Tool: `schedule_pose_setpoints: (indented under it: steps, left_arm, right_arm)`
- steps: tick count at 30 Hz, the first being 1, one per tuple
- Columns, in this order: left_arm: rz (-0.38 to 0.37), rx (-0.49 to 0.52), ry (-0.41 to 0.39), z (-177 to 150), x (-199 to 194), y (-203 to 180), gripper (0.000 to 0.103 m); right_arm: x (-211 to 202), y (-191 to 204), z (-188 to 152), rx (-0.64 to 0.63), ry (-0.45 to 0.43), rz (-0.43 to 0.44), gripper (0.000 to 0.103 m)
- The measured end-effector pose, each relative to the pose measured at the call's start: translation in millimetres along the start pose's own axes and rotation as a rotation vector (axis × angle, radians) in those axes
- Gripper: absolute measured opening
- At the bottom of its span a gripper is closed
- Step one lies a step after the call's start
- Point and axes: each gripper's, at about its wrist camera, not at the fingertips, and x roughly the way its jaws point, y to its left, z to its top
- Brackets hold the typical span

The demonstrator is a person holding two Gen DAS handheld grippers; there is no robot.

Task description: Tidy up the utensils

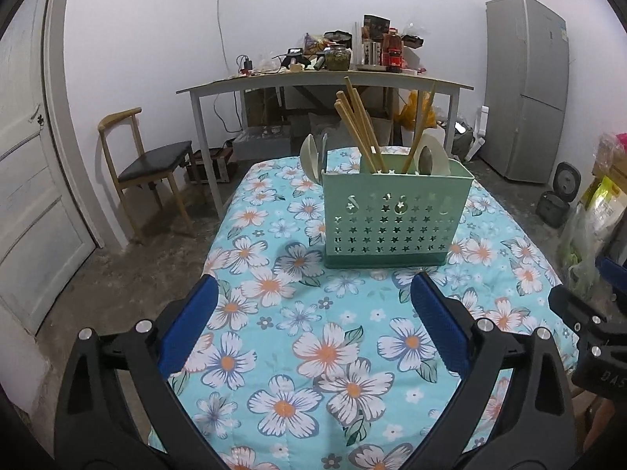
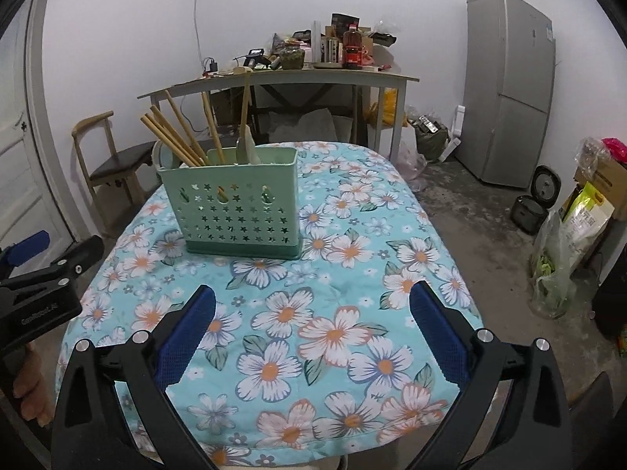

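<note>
A green perforated utensil holder (image 1: pixel 395 215) stands on the floral tablecloth (image 1: pixel 313 352); it also shows in the right wrist view (image 2: pixel 239 207). Several wooden chopsticks (image 1: pixel 358 125) and pale spoons (image 1: pixel 431 156) stand in it, and a pale spoon (image 1: pixel 309 154) sits just behind its left side. My left gripper (image 1: pixel 313 293) is open and empty, a short way in front of the holder. My right gripper (image 2: pixel 313 301) is open and empty, to the right of and in front of the holder.
A cluttered grey table (image 1: pixel 325 82) stands behind. A wooden chair (image 1: pixel 149 164) stands at the left, a grey fridge (image 1: pixel 525 86) at the right. Bags (image 2: pixel 568 235) and a rice cooker (image 2: pixel 537 199) lie on the floor at the right.
</note>
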Motion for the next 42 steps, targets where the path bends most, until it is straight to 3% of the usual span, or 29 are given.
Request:
schedule_pose_setpoints:
  steps: [13,33,42]
  left_arm:
    - [0.046,-0.042,0.044,-2.3,6.7,15.6,0.095]
    - [0.139,-0.093,0.047,-0.2,4.7,52.9,0.095]
    - [0.139,-0.103,0.06,-1.0,8.3,59.1,0.095]
  right_arm:
    - [1.8,-6.5,1.3,0.022,0.007,-0.017,0.097]
    - [1.6,-26.7,6.5,0.051,-0.006,-0.066,0.097]
    - [0.5,-34.9,5.7,0.051,-0.014,-0.081,0.097]
